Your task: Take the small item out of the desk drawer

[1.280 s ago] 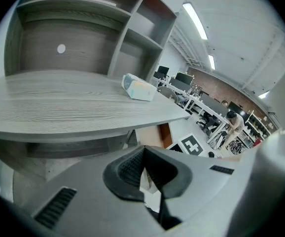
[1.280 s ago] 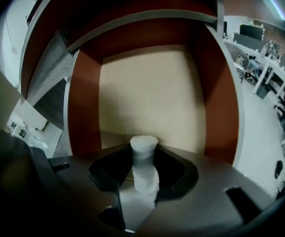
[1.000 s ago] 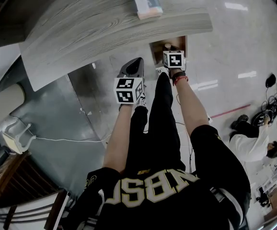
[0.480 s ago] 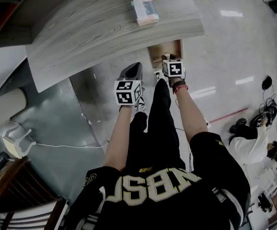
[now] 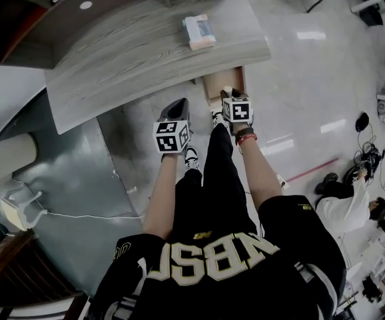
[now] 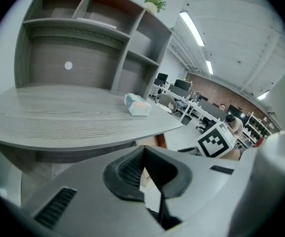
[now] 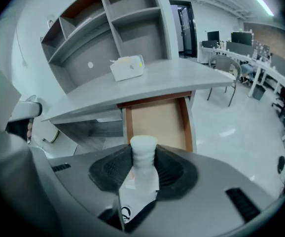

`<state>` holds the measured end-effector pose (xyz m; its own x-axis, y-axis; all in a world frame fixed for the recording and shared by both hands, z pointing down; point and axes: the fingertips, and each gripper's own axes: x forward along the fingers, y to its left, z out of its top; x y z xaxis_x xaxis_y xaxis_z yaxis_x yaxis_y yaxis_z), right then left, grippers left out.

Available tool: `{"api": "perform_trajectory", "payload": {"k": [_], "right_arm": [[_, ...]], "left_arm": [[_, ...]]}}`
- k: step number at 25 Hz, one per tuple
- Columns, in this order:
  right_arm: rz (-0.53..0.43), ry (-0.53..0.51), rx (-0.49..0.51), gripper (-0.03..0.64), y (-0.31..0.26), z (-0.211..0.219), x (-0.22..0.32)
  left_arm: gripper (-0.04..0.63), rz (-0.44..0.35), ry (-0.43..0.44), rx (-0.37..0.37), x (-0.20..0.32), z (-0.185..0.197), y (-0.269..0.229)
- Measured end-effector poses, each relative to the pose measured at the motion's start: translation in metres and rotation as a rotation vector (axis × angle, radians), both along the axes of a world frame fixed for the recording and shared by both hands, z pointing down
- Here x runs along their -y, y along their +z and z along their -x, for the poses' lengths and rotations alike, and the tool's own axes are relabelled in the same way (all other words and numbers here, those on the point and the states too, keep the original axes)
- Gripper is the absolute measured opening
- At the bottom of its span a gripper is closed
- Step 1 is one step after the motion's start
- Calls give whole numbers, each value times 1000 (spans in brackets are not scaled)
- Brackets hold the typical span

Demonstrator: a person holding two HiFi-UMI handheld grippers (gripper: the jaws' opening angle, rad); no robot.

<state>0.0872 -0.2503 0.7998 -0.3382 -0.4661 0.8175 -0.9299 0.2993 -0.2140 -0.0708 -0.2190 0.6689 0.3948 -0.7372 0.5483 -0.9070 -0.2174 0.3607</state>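
Overhead, the head view shows a grey wood-grain desk (image 5: 132,52) with a curved front edge. A pale rectangular box (image 5: 198,32) lies on the desk. Under the desk's right end a drawer (image 5: 227,85) stands pulled out. The left gripper (image 5: 179,104) and right gripper (image 5: 226,93) hang just in front of the desk.

Left gripper view: the ribbed black pads meet, with nothing between them.

Right gripper view: the jaws clamp a small white item (image 7: 143,167). It has a ribbed neck, a flat round top and a printed lower body. It sits in front of the desk, outside the drawer, whose flat tan floor shows.
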Motion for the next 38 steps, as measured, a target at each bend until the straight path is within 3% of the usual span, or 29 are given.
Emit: {"api": "perform_trajectory", "payload": {"k": [17, 38], "right_arm": [[-153, -15, 37, 138, -114, 13, -37], [-462, 39, 70, 138, -264, 14, -39]], "left_arm": [[12, -138, -18, 26, -30, 26, -73], [12, -375, -8, 43, -39, 50, -182]]}}
